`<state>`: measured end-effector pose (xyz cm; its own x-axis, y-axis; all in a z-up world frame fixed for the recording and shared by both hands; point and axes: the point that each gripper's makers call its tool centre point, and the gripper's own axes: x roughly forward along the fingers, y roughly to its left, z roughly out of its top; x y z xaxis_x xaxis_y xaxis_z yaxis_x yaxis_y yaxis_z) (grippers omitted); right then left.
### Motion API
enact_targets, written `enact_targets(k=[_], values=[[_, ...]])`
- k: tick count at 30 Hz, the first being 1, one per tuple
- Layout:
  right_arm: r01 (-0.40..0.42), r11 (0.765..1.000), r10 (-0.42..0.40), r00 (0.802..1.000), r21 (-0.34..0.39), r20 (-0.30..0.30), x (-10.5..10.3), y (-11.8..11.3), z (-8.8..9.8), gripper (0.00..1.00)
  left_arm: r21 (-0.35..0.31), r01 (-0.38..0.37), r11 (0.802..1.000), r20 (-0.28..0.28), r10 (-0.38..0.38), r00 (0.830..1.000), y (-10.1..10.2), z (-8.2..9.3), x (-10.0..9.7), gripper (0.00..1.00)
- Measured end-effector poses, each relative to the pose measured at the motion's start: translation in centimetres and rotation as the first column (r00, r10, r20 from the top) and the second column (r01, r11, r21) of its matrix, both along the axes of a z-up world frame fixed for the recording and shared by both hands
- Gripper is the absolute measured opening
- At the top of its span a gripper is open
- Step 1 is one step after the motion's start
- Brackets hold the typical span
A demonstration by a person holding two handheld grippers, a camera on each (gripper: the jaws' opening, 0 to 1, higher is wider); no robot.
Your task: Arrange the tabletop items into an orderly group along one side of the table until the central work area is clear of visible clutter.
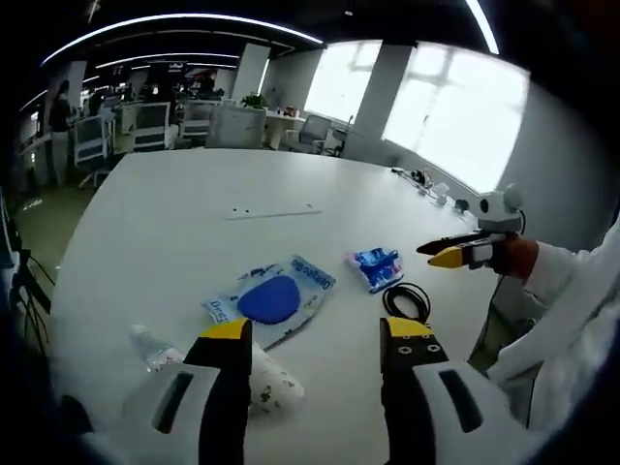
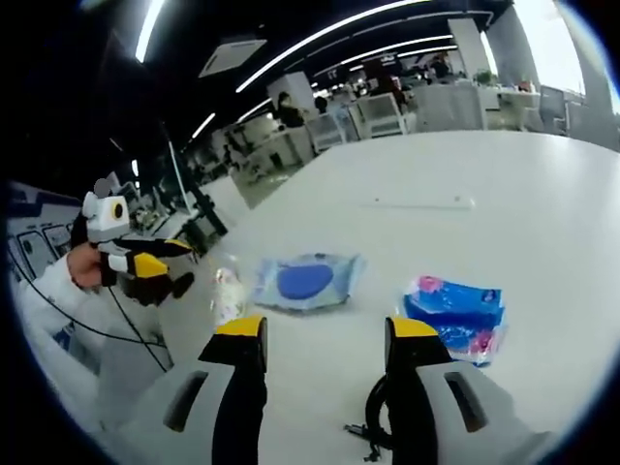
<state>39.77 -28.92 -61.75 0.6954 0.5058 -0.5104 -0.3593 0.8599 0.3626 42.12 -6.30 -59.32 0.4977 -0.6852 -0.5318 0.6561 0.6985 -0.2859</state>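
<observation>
Here, one wipes pack point(image 1: 270, 299), one tissue packet point(image 1: 376, 266), one black cable point(image 1: 406, 300), one bottle point(image 1: 215, 370); both grippers' jaws apart.

1. An open-plan office is showing: desks and chairs point(image 1: 145, 126) are standing in rows.
2. Strip lights point(image 2: 320, 39) are glowing overhead.
3. Large windows point(image 1: 455, 111) are letting in daylight.

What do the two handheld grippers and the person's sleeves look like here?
Both the left gripper and right gripper have black jaws with yellow tips on light grey bodies. The right one has a white top box with a round lens. The white sleeve is long.
</observation>
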Motion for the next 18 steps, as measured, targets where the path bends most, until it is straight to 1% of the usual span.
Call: enact_targets(k=[6, 18], values=[[-0.011, 1.000, 0.011, 1.000, 0.000, 0.002, 0.8, 0.7, 0.0, 0.46, -0.001, -0.010, 1.000, 0.000, 0.010, 1.000, 0.6, 0.0, 0.7, 0.53], [-0.053, 0.999, 0.053, 0.999, -0.001, -0.011, 2.2, 2.8, -0.8, 0.46, 0.027, -0.028, 0.999, -0.006, 0.028, 1.000, 2.2, -0.7, 2.7, 0.53]])
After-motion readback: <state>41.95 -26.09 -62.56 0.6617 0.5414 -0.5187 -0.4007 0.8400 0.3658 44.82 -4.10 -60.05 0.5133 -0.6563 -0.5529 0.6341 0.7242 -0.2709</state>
